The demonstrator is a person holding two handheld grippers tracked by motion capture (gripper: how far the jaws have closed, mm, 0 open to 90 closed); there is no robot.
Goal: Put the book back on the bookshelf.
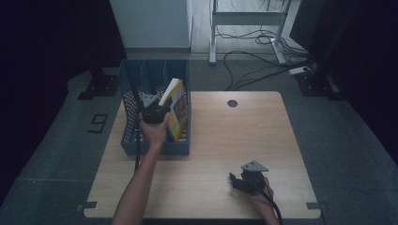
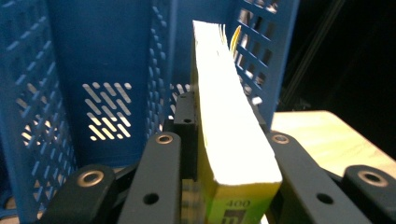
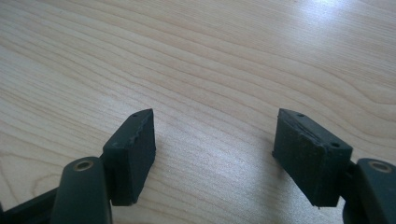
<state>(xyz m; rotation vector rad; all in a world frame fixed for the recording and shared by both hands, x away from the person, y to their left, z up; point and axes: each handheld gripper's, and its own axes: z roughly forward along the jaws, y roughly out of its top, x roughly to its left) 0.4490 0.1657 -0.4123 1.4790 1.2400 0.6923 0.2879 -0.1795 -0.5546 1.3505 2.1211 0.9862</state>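
Book (image 2: pixel 233 135) stands tilted in the right compartment of the blue rack (image 1: pixel 136 79), pinched by the left gripper (image 1: pixel 157 112). Right gripper (image 3: pixel 215 154) rests on the table (image 1: pixel 225 140), jaws spread, holding nothing.

The blue file rack (image 1: pixel 133 119) stands at the table's (image 1: pixel 220 140) left rear; its perforated walls and dividers (image 2: pixel 161 70) hem in the compartments; the yellow book (image 1: pixel 176 110) leans across the right-hand compartment, with the left claw (image 1: pixel 157 112) beside it; the neighbouring compartments lie open from above; bare wood spreads around the right claw (image 1: pixel 237 180).
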